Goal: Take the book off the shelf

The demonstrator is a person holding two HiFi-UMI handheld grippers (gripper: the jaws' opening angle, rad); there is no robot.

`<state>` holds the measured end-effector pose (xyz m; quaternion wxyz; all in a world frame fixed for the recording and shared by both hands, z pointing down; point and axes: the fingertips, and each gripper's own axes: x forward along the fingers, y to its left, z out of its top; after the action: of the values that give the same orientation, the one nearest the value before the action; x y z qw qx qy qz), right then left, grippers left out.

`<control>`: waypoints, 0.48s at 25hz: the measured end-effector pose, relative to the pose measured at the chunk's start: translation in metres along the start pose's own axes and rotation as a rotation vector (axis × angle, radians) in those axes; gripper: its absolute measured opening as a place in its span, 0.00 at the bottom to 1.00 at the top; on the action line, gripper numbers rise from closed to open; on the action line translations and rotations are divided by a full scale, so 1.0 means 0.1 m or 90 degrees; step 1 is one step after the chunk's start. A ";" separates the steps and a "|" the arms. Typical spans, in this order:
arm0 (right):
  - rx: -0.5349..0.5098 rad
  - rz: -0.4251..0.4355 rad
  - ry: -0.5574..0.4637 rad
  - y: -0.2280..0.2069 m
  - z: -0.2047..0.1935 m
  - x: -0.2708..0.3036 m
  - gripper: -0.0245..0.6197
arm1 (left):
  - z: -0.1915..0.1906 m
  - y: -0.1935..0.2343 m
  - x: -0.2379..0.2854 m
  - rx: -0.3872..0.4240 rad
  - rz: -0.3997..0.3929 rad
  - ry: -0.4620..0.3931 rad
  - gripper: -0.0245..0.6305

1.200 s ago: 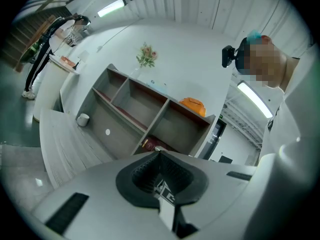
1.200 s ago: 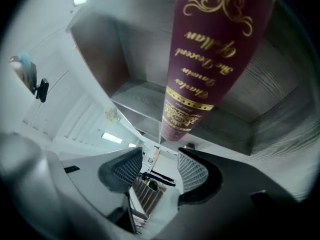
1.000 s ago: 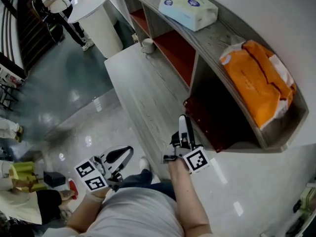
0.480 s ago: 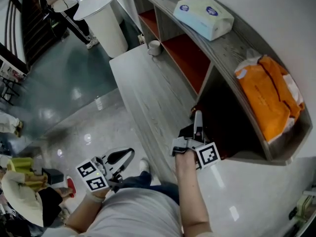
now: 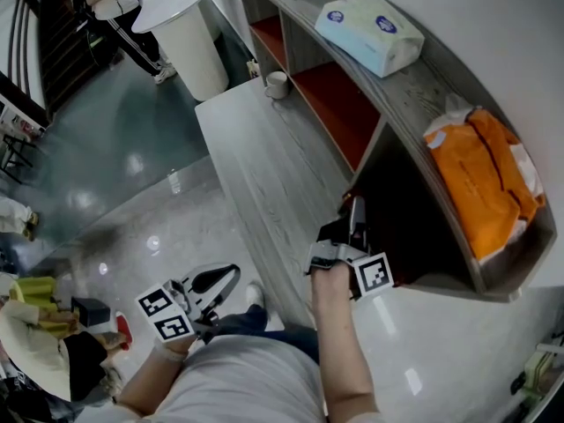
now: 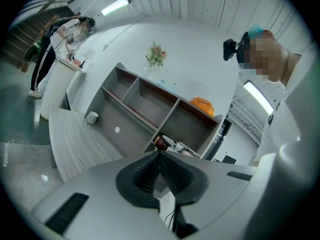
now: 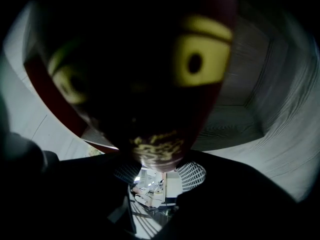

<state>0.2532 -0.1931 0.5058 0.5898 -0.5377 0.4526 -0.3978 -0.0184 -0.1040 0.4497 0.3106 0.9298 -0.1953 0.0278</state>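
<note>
Evidently the grasp is the step in hand: the right gripper [image 7: 159, 174] is seen with its jaws set on either side of the lower edge of the dark red book [image 7: 150, 84], and they appear to be pinched on it. The book is held inside the lower right compartment of the shelf [image 5: 423, 86], just above the grey tabletop [image 5: 264, 157]. An orange bag [image 5: 480, 174] is seen on the shelf top above that compartment. The left gripper [image 6: 160, 156] is kept low beside the body, its jaws pressed together on nothing. Next, a straight pull toward the person is judged to be needed, with the grip kept firm so that the book is not dropped at the compartment's edge.
</note>
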 end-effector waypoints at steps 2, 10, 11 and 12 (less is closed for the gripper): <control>-0.003 -0.005 0.000 0.01 -0.01 -0.01 0.37 | 0.00 0.01 -0.02 -0.001 0.001 -0.003 0.06; -0.018 -0.015 0.028 -0.03 -0.22 -0.16 0.37 | 0.00 0.03 -0.14 -0.008 0.000 -0.016 0.06; -0.022 -0.017 0.033 -0.03 -0.26 -0.19 0.37 | 0.01 0.03 -0.15 -0.009 0.000 -0.018 0.06; -0.026 -0.017 0.037 -0.04 -0.30 -0.22 0.37 | 0.01 0.04 -0.17 -0.011 0.000 -0.019 0.06</control>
<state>0.2187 -0.1810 0.5114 0.5599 -0.5439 0.4702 -0.4118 -0.0357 -0.1009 0.4484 0.3155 0.9275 -0.2003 0.0121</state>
